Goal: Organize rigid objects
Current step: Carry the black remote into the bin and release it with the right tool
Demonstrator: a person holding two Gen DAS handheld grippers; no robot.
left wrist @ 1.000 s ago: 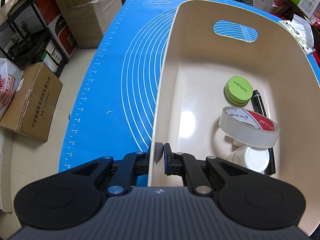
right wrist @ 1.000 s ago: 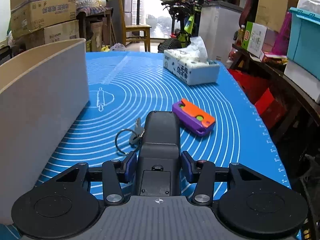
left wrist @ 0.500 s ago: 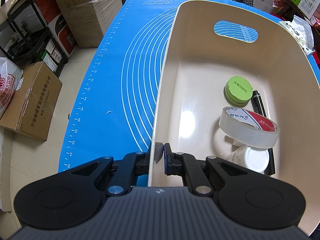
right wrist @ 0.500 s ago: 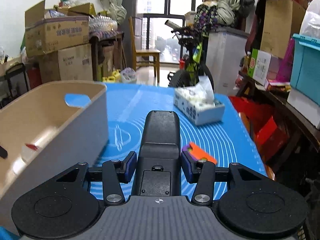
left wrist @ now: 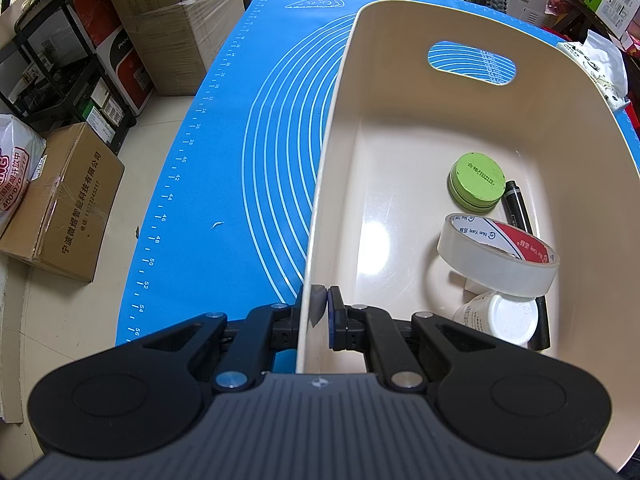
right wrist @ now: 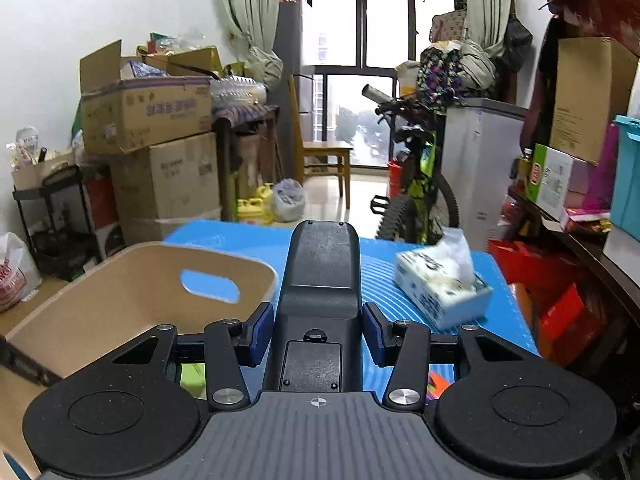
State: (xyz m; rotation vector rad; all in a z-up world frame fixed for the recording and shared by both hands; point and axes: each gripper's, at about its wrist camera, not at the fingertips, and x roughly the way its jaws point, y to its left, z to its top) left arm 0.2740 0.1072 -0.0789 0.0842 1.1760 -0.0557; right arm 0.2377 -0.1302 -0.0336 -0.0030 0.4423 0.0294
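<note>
My left gripper [left wrist: 316,306] is shut on the near left wall of the cream bin [left wrist: 332,128]. Inside the bin lie a green round tin [left wrist: 476,180], a clear tape roll [left wrist: 496,258], a white jar [left wrist: 500,316] and a black marker [left wrist: 520,208]. My right gripper [right wrist: 318,326] is shut on a dark grey remote-like device [right wrist: 320,280] and holds it in the air beside and above the bin [right wrist: 120,304]. An orange and purple toy [right wrist: 438,386] shows partly below the right gripper.
A blue baking mat [left wrist: 256,148] covers the table. A tissue box [right wrist: 442,290] stands on the mat at the far right. Cardboard boxes [left wrist: 60,204] and a black shelf [left wrist: 52,64] stand on the floor to the left. A bicycle [right wrist: 416,184] stands beyond the table.
My right gripper has lifted the grey device off the mat and risen toward the bin; the keys and toy dropped out of view below. The left gripper has stayed on the bin wall.
</note>
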